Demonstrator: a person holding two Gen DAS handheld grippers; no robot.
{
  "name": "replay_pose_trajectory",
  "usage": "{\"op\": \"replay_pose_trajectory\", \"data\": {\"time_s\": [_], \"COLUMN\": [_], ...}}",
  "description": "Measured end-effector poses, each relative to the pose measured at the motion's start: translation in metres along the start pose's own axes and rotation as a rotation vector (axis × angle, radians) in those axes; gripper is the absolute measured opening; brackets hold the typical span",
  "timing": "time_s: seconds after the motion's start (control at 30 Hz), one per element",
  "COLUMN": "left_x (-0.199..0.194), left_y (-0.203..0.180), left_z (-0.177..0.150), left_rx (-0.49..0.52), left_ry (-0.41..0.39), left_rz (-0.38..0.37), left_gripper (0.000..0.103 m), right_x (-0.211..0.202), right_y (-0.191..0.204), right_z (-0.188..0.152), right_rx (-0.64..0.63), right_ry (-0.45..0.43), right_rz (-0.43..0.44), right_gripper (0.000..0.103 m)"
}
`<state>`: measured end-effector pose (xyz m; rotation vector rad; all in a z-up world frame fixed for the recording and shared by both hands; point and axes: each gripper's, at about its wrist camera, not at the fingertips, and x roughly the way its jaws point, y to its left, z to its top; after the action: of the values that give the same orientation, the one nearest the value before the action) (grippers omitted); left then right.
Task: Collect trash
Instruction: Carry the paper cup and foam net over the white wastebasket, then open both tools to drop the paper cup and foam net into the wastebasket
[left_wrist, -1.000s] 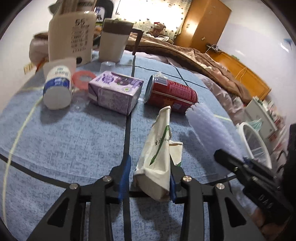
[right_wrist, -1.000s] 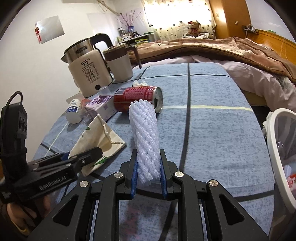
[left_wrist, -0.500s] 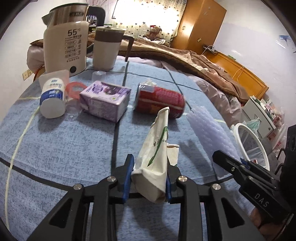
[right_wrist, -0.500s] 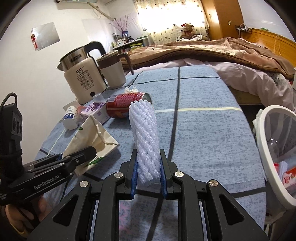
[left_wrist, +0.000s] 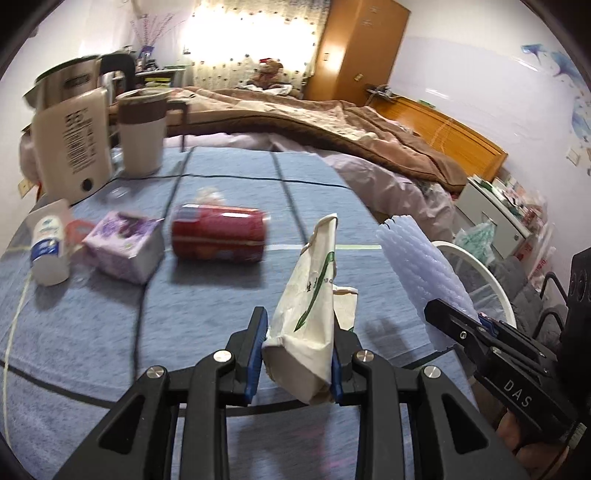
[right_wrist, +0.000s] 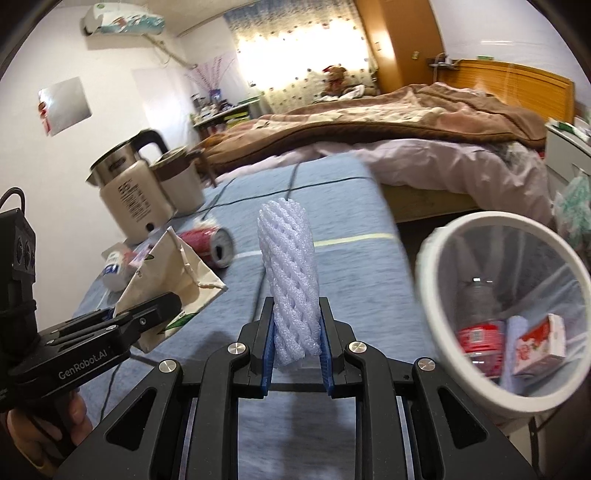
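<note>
My left gripper (left_wrist: 297, 356) is shut on a crumpled white paper bag with green print (left_wrist: 314, 295), lifted off the blue tablecloth (left_wrist: 92, 332). My right gripper (right_wrist: 297, 354) is shut on a white foam net sleeve (right_wrist: 290, 273) that stands upright between its pads. The same sleeve (left_wrist: 417, 266) and the right gripper's side show at the right of the left wrist view. A white-rimmed trash bin (right_wrist: 436, 295) stands to the right of the table, with a bottle and a small carton inside. On the table lie a red can (left_wrist: 218, 238), a purple carton (left_wrist: 127, 245) and a small white bottle (left_wrist: 48, 251).
A cream electric kettle (left_wrist: 70, 147) and a lidded mug (left_wrist: 142, 133) stand at the table's far left. Beyond the table is a bed with a brown blanket (left_wrist: 332, 125). A hand (right_wrist: 48, 432) grips the left tool at lower left of the right wrist view.
Both grippers have risen and swung right with their loads. The paper bag has come up off the cloth, and the trash bin has come much further into the right wrist view.
</note>
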<state>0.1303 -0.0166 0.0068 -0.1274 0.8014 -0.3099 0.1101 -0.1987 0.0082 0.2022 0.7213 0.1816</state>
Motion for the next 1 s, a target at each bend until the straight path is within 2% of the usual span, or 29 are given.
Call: {"op": "replay_pose_trajectory", "data": {"time_s": [0.53, 0.9, 1.0], "left_x": [0.025, 0.061, 0.067], "left_y": [-0.094, -0.157, -0.17], "left_z": [0.017, 0.017, 0.017], "left_rx": [0.127, 0.183, 0.196], "left_ry": [0.012, 0.09, 0.098], "left_rz": [-0.099, -0.204, -0.207], "left_gripper": [0.031, 0.031, 0.031], "right_x": [-0.042, -0.052, -0.052], "right_y": [-0.081, -0.147, -0.16], "right_z": [0.008, 0.005, 0.002], "right_rx": [0.103, 0.174, 0.191], "right_ry": [-0.06, -0.032, -0.02], "right_rz": [-0.151, -0.275, -0.3], "right_gripper": [0.021, 0.021, 0.021]}}
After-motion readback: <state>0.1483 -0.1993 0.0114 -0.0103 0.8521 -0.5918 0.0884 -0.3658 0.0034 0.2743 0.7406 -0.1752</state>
